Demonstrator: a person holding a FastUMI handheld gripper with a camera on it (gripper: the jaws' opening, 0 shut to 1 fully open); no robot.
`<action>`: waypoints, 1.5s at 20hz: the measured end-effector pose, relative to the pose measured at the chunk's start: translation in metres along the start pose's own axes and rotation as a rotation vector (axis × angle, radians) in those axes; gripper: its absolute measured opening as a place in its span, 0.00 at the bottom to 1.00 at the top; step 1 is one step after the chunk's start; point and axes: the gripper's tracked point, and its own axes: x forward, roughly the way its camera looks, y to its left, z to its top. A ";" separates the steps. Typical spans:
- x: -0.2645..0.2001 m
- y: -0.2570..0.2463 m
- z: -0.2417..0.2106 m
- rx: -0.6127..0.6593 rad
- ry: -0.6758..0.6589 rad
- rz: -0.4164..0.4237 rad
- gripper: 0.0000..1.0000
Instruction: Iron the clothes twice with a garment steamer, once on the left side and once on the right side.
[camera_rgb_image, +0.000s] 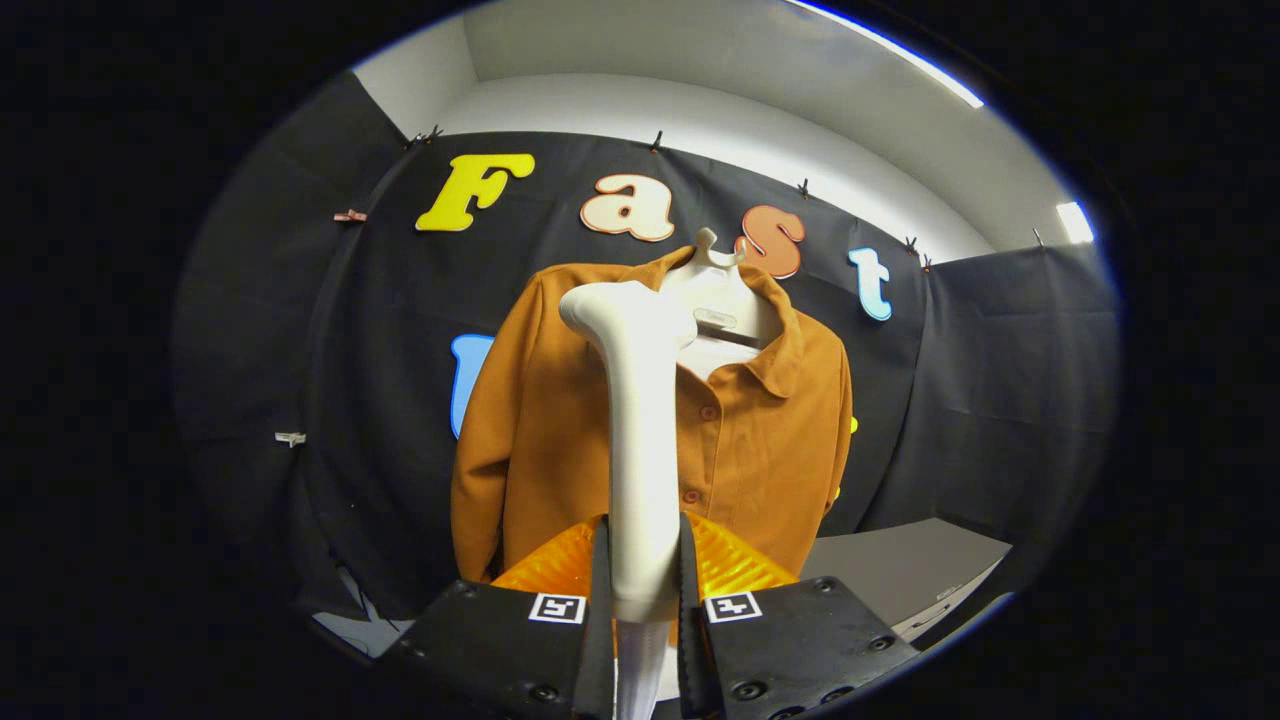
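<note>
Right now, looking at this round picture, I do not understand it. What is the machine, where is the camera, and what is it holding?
The camera rides on a hand-held gripper and looks forward along its two fingers. Both fingers press on the handle of a white garment steamer, whose head points up and away. Beyond it, an orange-brown shirt hangs buttoned on a white hanger against the booth's black cloth wall. A grey surface lies lower, beside the shirt.

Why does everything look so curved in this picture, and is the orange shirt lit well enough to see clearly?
In the gripper view, the fisheye lens bows the wall and ceiling lines; the ceiling light strip glares white, yet the orange shirt is evenly lit and sharp, buttons visible. The white garment steamer, clamped in the gripper, looks oversized from closeness, with soft shading down its handle.
</note>
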 end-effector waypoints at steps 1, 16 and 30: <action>0.002 0.003 -0.007 -0.012 0.008 -0.004 0.28; 0.024 0.009 -0.110 -0.070 0.183 -0.031 0.29; -0.001 0.012 -0.200 -0.066 0.350 -0.006 0.29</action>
